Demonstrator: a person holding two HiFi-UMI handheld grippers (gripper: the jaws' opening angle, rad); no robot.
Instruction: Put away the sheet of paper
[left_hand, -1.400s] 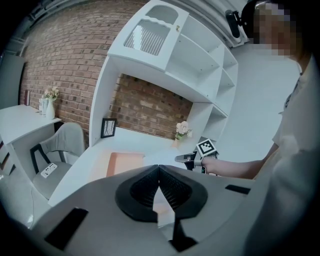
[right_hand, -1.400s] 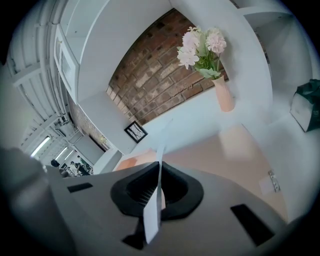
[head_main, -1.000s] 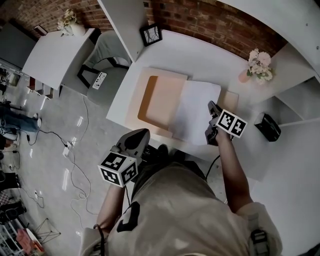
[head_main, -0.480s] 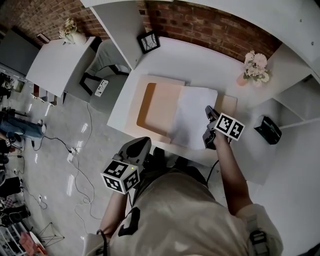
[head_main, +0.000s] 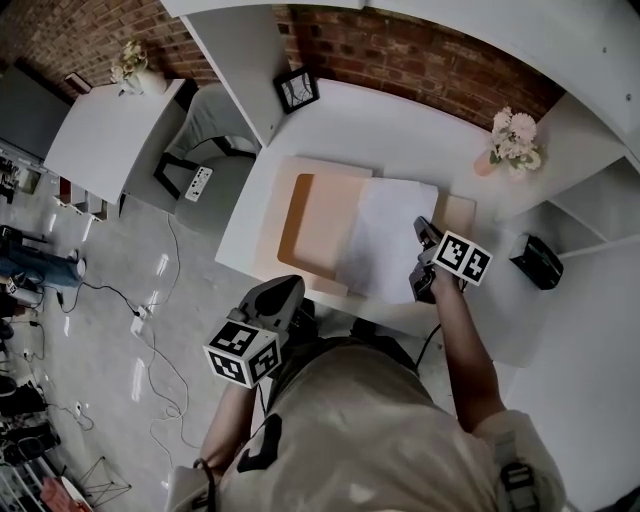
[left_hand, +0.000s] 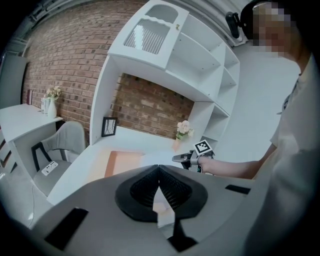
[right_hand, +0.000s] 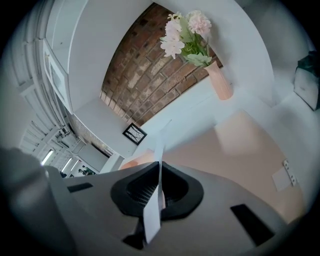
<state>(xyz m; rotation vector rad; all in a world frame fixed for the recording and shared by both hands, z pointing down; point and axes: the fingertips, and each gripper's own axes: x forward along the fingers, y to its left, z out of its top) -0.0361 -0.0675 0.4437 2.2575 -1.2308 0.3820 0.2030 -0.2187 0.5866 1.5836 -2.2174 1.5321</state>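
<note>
A brick wall (head_main: 420, 60) backs the white bench (head_main: 400, 125), on which an orange folder (head_main: 320, 215) lies flat. The sheet of paper (head_main: 385, 240) lies partly over the folder, and the right gripper (right_hand: 160, 172) pinches its right edge. The left gripper (left_hand: 159, 172) is pressed together on nothing, in front of the bench
</note>
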